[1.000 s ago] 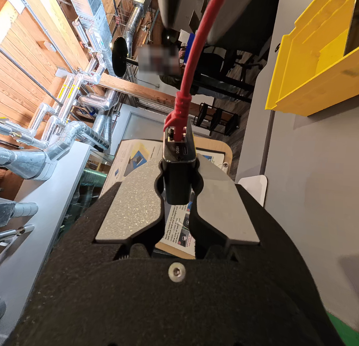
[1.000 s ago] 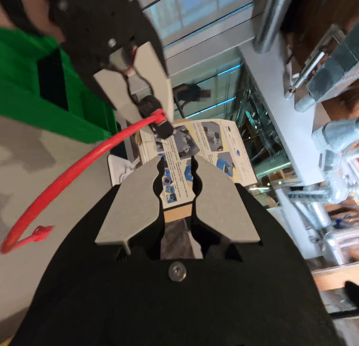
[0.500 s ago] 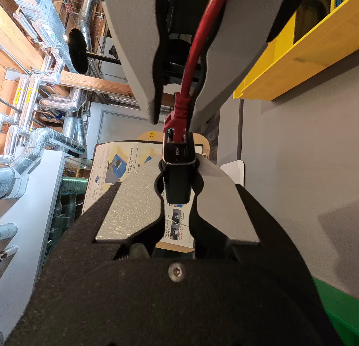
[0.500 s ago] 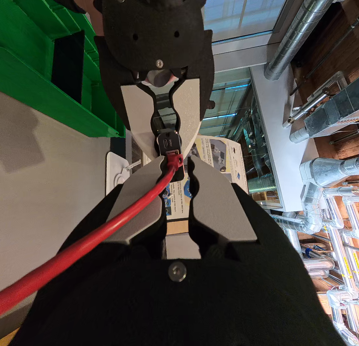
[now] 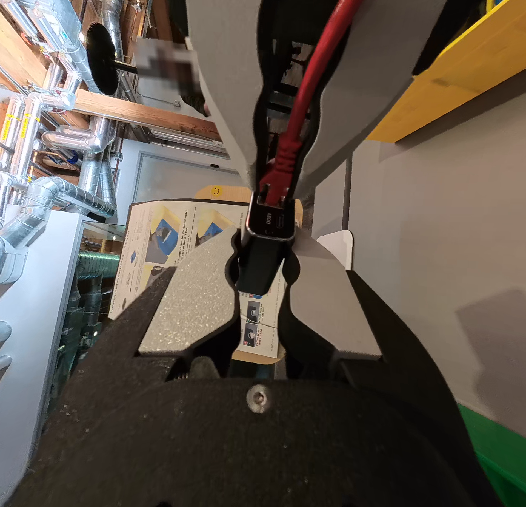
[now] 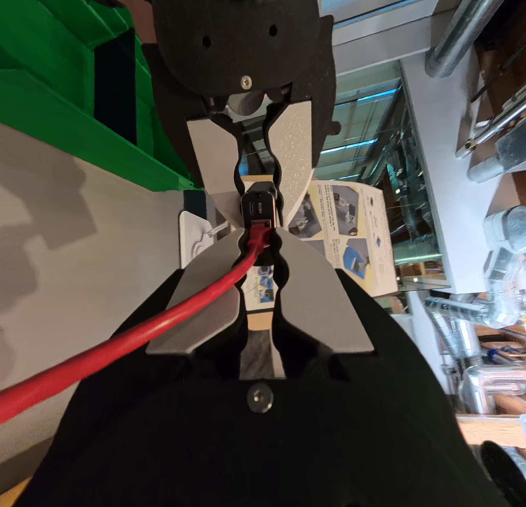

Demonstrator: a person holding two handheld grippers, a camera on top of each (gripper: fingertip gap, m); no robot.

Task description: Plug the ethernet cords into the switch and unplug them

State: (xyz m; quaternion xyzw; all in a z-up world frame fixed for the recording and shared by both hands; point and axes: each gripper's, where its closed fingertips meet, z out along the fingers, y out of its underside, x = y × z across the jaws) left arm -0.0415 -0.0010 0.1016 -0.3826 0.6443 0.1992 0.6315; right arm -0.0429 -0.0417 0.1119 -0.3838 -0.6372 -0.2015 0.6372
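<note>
My left gripper (image 5: 263, 261) is shut on a small black switch (image 5: 267, 231) and holds it in the air, port end facing away. A red ethernet cord (image 5: 310, 80) is plugged into that port by its red plug (image 5: 280, 174). My right gripper (image 6: 260, 237) faces the left one. Its jaws stand narrowly apart on either side of the red plug (image 6: 257, 238), right at the switch (image 6: 257, 205). The cord (image 6: 142, 333) runs back over the right gripper's left finger and out at the lower left. The left gripper (image 6: 257, 197) also shows in the right wrist view.
A yellow bin (image 5: 461, 74) and a green bin (image 6: 57, 100) stand on a grey surface (image 5: 427, 237). A printed instruction sheet (image 5: 170, 251) on a wooden board stands behind, with a small white plate (image 5: 340, 245) beside it. Metal ducts and pipes (image 5: 57, 191) fill the background. The grippers' ends are close to 4 cm from one another.
My right gripper has moved in along the red cord until its fingers flank the plug at the switch. The left gripper still holds the switch, and the view behind it has shifted a little.
</note>
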